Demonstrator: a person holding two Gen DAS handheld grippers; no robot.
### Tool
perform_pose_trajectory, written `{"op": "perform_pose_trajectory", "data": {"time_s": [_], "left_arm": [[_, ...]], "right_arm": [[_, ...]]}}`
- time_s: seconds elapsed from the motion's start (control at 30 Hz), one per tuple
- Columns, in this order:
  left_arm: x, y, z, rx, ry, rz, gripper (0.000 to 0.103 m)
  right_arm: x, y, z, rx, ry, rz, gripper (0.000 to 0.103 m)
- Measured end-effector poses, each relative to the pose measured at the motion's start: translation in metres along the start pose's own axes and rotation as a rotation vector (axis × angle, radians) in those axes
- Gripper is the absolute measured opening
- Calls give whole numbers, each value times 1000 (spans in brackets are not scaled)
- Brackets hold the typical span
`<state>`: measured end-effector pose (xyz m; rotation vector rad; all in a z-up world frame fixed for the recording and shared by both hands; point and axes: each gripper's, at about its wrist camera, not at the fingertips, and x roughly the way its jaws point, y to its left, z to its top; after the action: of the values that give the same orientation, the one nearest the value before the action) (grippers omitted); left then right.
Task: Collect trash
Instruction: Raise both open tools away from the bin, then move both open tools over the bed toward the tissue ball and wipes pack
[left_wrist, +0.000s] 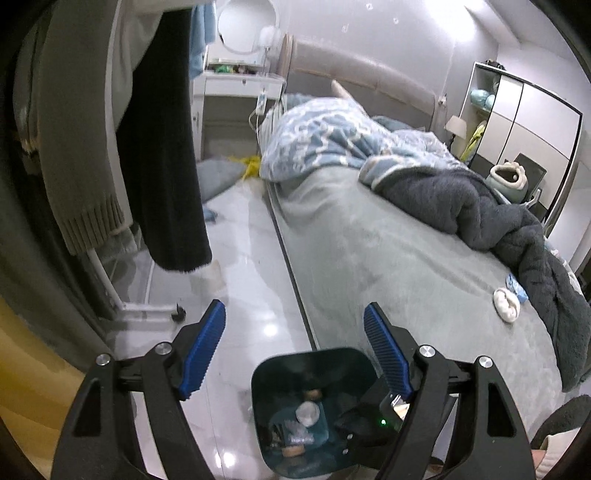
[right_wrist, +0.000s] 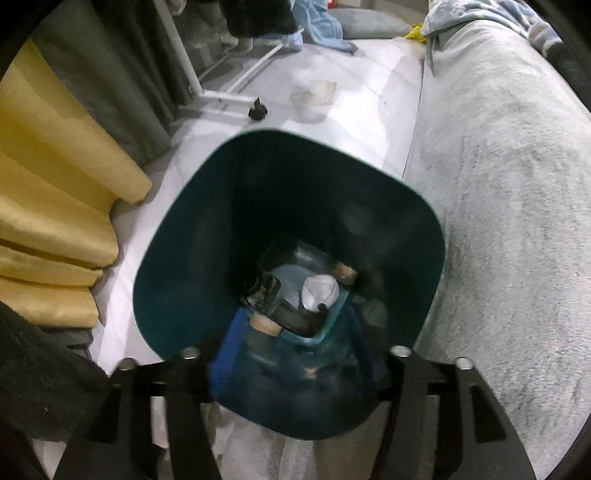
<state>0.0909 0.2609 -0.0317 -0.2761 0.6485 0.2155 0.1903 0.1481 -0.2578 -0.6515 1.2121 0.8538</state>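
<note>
A dark teal trash bin (right_wrist: 184, 258) stands on the floor against the bed. At its bottom lie a crumpled white paper ball (right_wrist: 319, 291), a clear blue plastic tray (right_wrist: 332, 317) and cork-coloured pieces (right_wrist: 264, 325). My right gripper (right_wrist: 295, 332) points down into the bin's mouth; its blurred blue pads (right_wrist: 225, 354) stand apart with nothing pressed between them. The left wrist view has the bin (left_wrist: 269, 373) bottom centre, with the right gripper (left_wrist: 373, 417) at its rim. My left gripper (left_wrist: 295, 332) hangs open and empty above the bin. A white tissue wad (left_wrist: 506, 304) and a blue wrapper (left_wrist: 517, 288) lie on the bed.
The grey-covered bed (left_wrist: 369, 258) fills the right, with a dark blanket (left_wrist: 498, 221) and a patterned duvet (left_wrist: 317, 144). A clothes rack (left_wrist: 110, 288) with hanging garments stands left on the glossy floor (left_wrist: 243, 258). Yellow curtains (right_wrist: 55, 184) hang left of the bin.
</note>
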Motion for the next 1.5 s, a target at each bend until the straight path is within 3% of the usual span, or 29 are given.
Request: {"op": "perform_pose_trajectory", "data": {"time_s": [0.33, 0.47, 0.93, 1.5], "left_arm": [[-31, -29, 17, 54, -161, -40, 81], [-36, -45, 20, 91, -193, -61, 83], [-29, -107, 29, 128, -206, -123, 91], [-7, -179, 25, 204, -168, -213, 95]], "right_arm": [[-57, -16, 16, 62, -177, 13, 90], [-90, -31, 15, 94, -268, -5, 93], [-177, -113, -35, 228, -490, -157, 99], [-228, -175, -100, 398, -590, -251, 99]]}}
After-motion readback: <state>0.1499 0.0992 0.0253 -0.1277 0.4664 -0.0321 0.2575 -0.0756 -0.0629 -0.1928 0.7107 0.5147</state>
